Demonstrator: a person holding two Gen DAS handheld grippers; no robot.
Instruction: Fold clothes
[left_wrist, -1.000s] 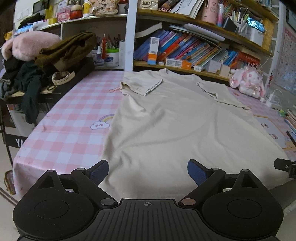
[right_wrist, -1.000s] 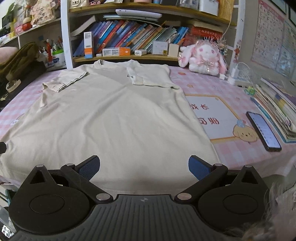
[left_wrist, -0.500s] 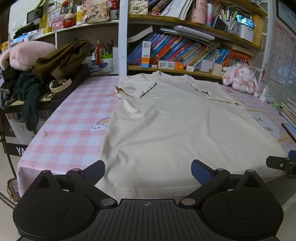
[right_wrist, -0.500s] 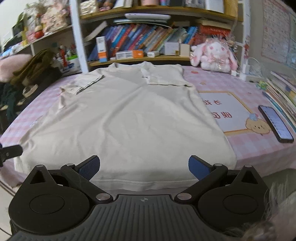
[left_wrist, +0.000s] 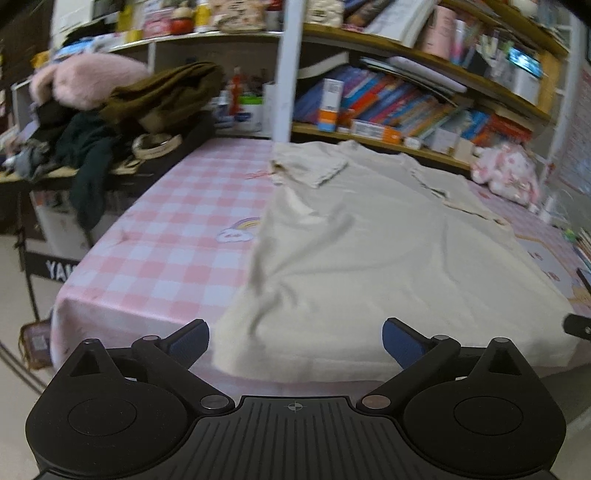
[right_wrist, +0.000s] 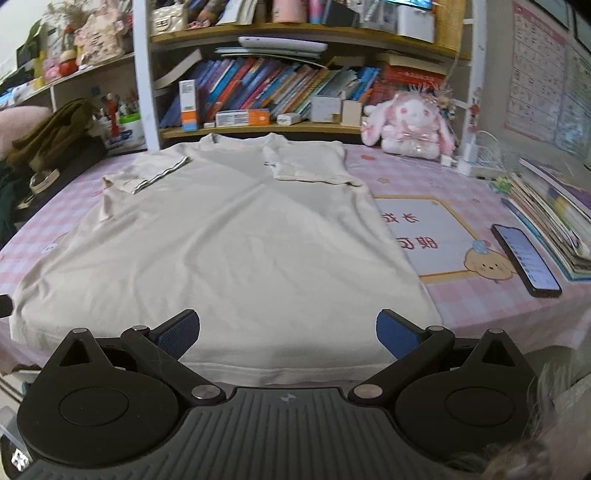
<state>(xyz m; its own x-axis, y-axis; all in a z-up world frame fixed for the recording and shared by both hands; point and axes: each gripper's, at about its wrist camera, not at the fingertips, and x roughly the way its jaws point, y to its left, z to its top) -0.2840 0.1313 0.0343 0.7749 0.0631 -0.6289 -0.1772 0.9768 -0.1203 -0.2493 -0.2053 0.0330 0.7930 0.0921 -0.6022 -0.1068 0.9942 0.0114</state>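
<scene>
A beige short-sleeved shirt lies flat on the pink checked tablecloth, collar at the far end and both sleeves folded inward. It also shows in the right wrist view. Its hem hangs at the table's near edge. My left gripper is open and empty, just in front of the hem's left part. My right gripper is open and empty, over the hem's middle and right part. Each gripper's tip shows at the edge of the other's view.
A pile of dark and pink clothes sits at the left. Bookshelves stand behind the table. A pink plush rabbit, a phone and stacked books lie on the right side of the table.
Both grippers have drawn back toward the table's near edge, so the whole hem now shows. The left view is blurred by motion. The shirt has not moved and both grippers stay open.
</scene>
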